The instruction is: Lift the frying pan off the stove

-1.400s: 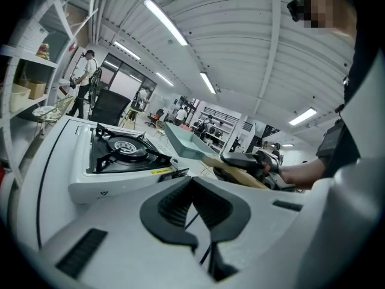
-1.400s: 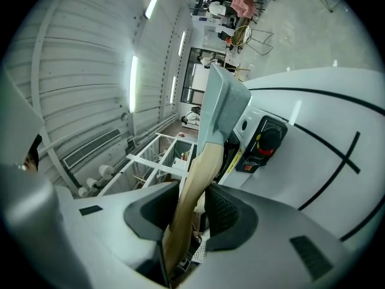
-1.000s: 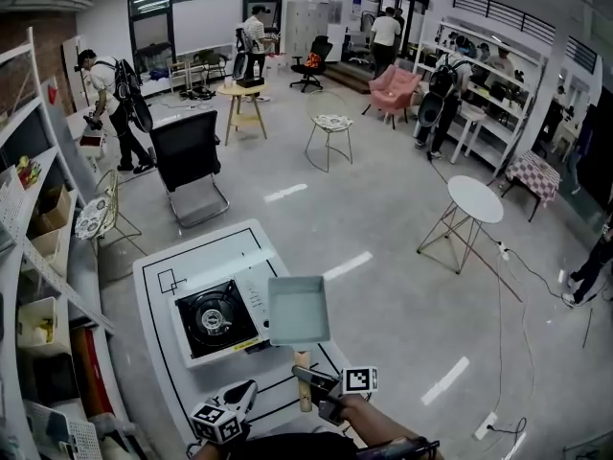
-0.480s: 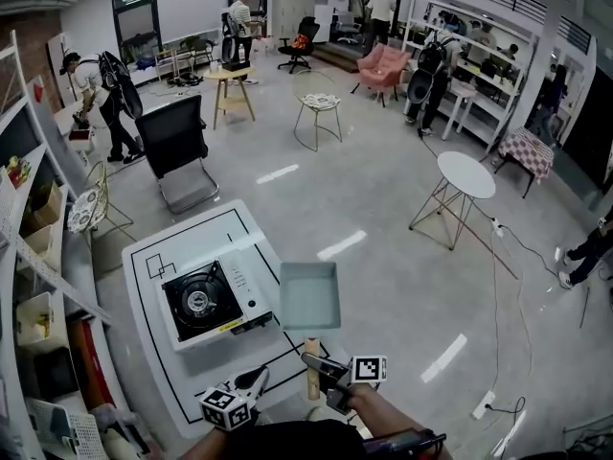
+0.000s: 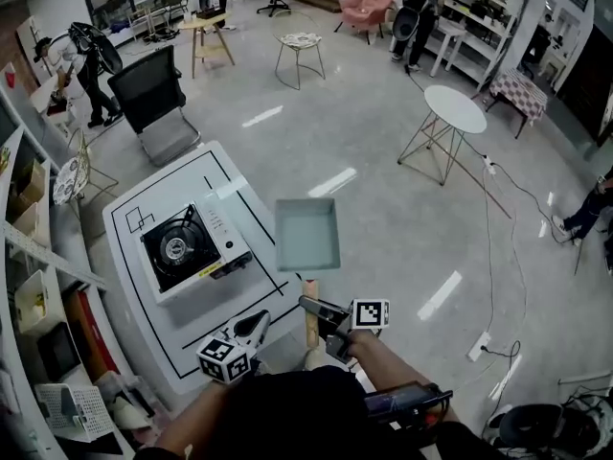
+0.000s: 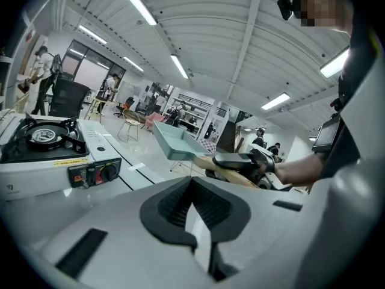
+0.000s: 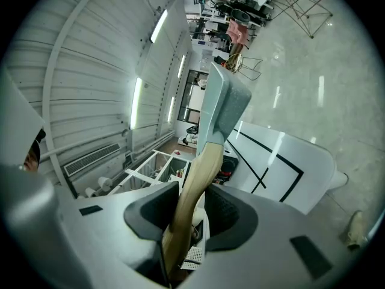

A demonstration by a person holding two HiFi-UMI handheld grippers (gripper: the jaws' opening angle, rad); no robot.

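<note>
A rectangular pale teal frying pan [image 5: 306,235] hangs in the air to the right of the portable gas stove [image 5: 187,247], over the white table's right edge [image 5: 251,195]. My right gripper [image 5: 321,316] is shut on its wooden handle [image 5: 310,326]. In the right gripper view the handle [image 7: 195,185] runs between the jaws of the right gripper [image 7: 189,197] up to the pan [image 7: 219,107]. My left gripper [image 5: 251,329] hovers over the table's near corner, shut and with nothing in it. The left gripper view shows the left gripper [image 6: 192,188], the stove [image 6: 42,149] with its bare burner, and the pan [image 6: 174,143].
The stove's control knob [image 6: 108,172] faces me. Shelving [image 5: 29,247] stands to the left of the table. A black office chair [image 5: 148,99], a wire stool [image 5: 299,51] and a round white side table [image 5: 455,108] stand on the grey floor beyond. People stand far off.
The pan has moved to the right, away from the stove, in the right gripper's hold. Both grippers have shifted, and the head view now looks further down.
</note>
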